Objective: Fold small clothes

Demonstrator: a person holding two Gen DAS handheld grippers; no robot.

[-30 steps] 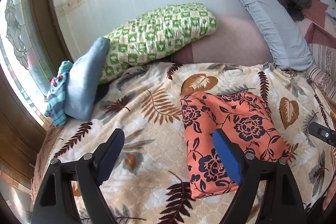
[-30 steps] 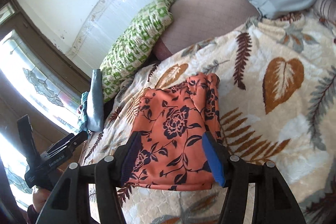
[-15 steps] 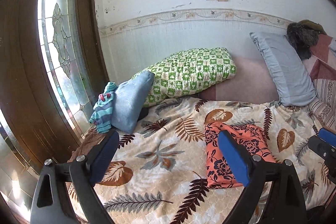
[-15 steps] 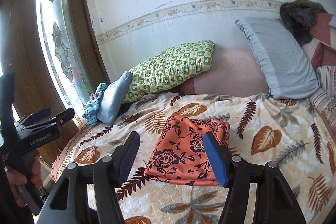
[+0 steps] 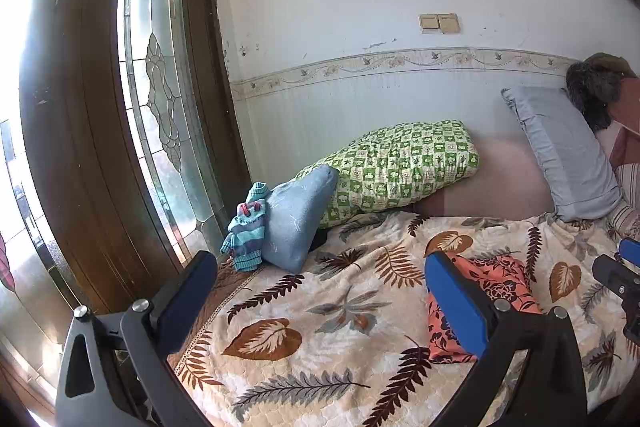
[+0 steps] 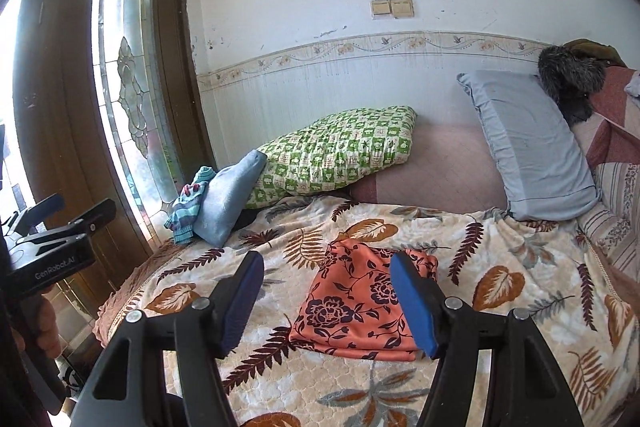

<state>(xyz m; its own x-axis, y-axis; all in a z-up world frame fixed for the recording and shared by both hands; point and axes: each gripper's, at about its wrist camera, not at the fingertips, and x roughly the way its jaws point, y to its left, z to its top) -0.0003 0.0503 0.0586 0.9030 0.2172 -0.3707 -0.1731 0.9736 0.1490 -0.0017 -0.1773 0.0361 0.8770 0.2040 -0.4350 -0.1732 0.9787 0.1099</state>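
Note:
A folded orange garment with dark flowers (image 6: 360,303) lies flat on the leaf-patterned bedspread (image 6: 500,307); in the left wrist view it (image 5: 496,279) is partly behind my right finger. My left gripper (image 5: 320,303) is open and empty, held back from the bed and well left of the garment. My right gripper (image 6: 326,305) is open and empty, raised in front of the garment, not touching it. The left gripper also shows at the left edge of the right wrist view (image 6: 60,227).
A small striped blue garment (image 5: 246,231) and a blue pillow (image 5: 296,219) sit at the bed's left end by the glass door (image 5: 160,115). A green checked pillow (image 5: 400,167) and a grey pillow (image 5: 560,151) lean on the wall. The bed edge runs below left.
Both grippers have pulled back and up from the bed, away from the folded orange garment, which stays put. More wall and door come into view. Both stay open.

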